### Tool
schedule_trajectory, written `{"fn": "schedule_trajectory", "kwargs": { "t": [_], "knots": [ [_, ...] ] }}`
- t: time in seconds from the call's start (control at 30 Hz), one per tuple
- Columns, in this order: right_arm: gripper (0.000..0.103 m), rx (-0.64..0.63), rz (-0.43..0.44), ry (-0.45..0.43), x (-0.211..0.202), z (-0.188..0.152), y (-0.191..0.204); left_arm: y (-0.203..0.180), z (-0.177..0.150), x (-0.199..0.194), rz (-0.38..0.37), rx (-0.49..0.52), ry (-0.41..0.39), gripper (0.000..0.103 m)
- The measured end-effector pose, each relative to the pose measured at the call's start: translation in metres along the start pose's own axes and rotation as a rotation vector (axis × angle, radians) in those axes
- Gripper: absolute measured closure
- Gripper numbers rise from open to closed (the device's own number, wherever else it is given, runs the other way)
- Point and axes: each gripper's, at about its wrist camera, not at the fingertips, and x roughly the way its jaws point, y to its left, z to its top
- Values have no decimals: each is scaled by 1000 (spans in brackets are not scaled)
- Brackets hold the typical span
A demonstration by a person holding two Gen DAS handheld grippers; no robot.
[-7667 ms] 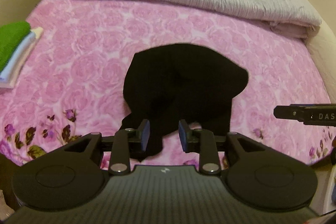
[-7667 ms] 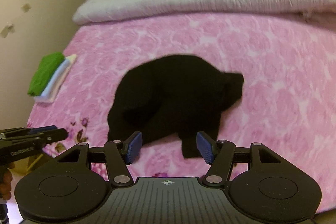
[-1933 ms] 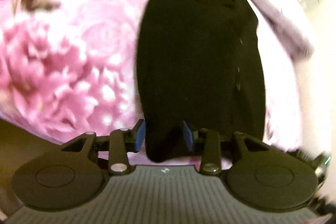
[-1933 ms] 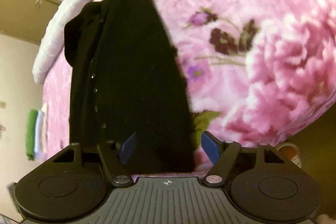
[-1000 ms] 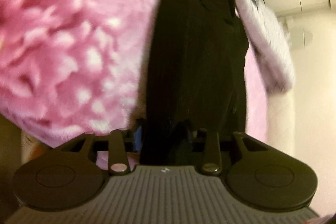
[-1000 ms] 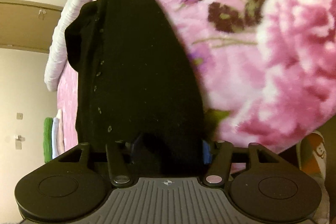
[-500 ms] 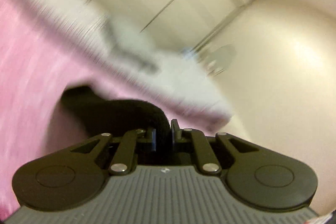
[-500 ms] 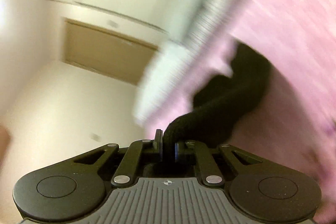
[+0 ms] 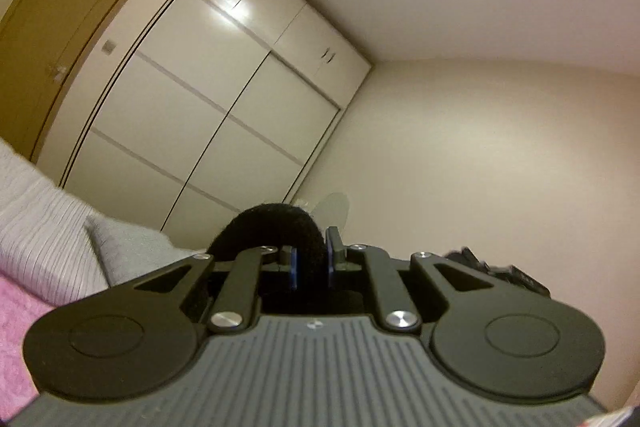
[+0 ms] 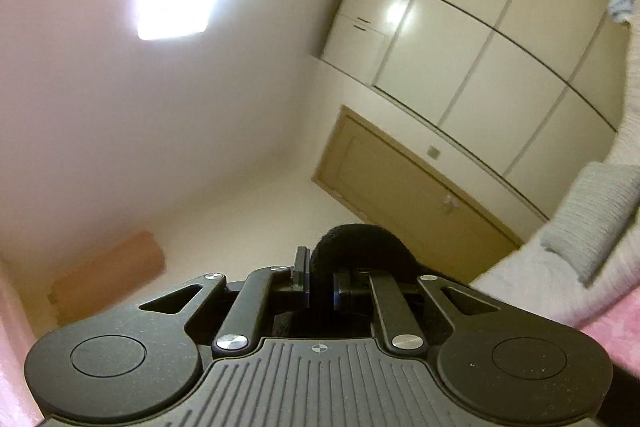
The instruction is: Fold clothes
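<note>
My left gripper (image 9: 311, 259) is shut on a bunched fold of the black garment (image 9: 276, 223), which arches over the left finger and drops out of sight below. In the right wrist view my right gripper (image 10: 320, 285) is shut on another edge of the black garment (image 10: 360, 243), which curls over the right finger. Both grippers are held high and look toward the walls and ceiling. The rest of the garment hangs hidden beneath the gripper bodies.
A white sliding wardrobe (image 9: 208, 99) and a brown door (image 9: 60, 39) stand behind the bed. A grey pillow (image 9: 120, 247) and striped grey duvet (image 9: 36, 223) lie at lower left, with pink floral bedding (image 9: 16, 323). The other gripper (image 9: 496, 271) peeks in at right.
Both grippers closed on the black garment's near edge and rose steeply off the bed, carrying it up. The views swung from pink bedding to wardrobe, walls and ceiling.
</note>
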Motion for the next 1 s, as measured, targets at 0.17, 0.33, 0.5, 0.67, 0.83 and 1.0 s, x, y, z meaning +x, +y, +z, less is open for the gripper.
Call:
{"fn": "schedule_trajectory", "kwargs": {
  "t": [0.17,0.33,0.5,0.67,0.83,1.0],
  "knots": [
    [94,8,-76,53,42,11,-7,25,-1,4,88,-53,62,93],
    [94,153,-265,150,91,11,-79,81,0,48,183,-102,134,94],
    [94,110,-266,115,120,47,-91,82,41,89,148,-7,70,94],
    [94,-12,-180,91,119,70,-57,59,72,75,92,78,3,93],
    [94,-22,-209,187,81,14,-66,87,-4,33,138,17,129,93],
    [94,59,-422,457,13,-107,-128,162,-150,-28,339,-233,397,92]
  ]
}}
